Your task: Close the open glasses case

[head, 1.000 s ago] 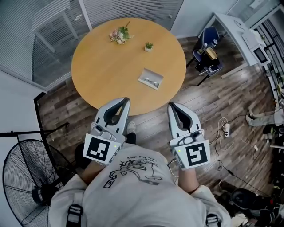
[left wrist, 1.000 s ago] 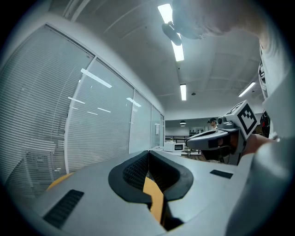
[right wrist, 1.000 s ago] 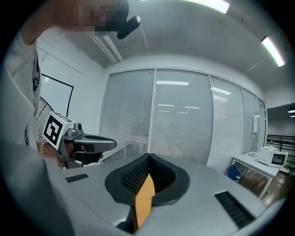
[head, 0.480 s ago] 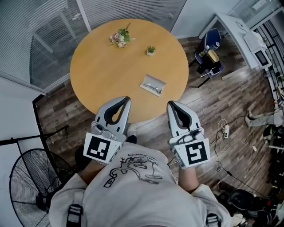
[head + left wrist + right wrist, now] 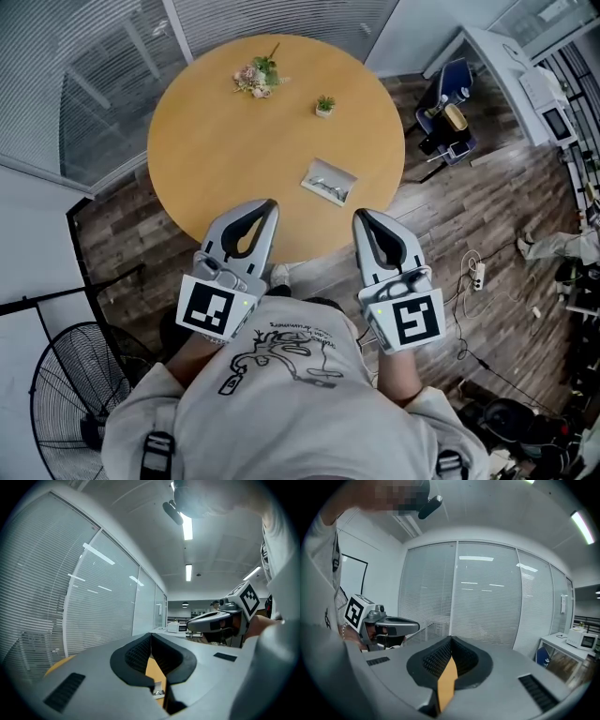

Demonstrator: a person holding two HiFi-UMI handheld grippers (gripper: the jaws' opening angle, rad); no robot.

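The glasses case (image 5: 329, 182) lies open on the round wooden table (image 5: 216, 150), near its front right edge, with a pair of glasses inside. A sliver of the case (image 5: 158, 693) shows low between the jaws in the left gripper view. My left gripper (image 5: 266, 205) hovers over the table's near edge, shut and empty, left of and nearer than the case. My right gripper (image 5: 360, 217) hangs just off the table edge, below the case, also shut with nothing held. In both gripper views the jaws meet at their tips (image 5: 151, 634) (image 5: 451, 638).
A small bunch of flowers (image 5: 258, 73) and a tiny potted plant (image 5: 324, 104) sit at the table's far side. A standing fan (image 5: 66, 394) is at the lower left. A blue chair (image 5: 448, 108) with items and a power strip (image 5: 479, 275) with cables are at the right.
The head view has shifted a little, so the table and case sit slightly farther right in frame. Both grippers have stayed shut and kept nearly the same place.
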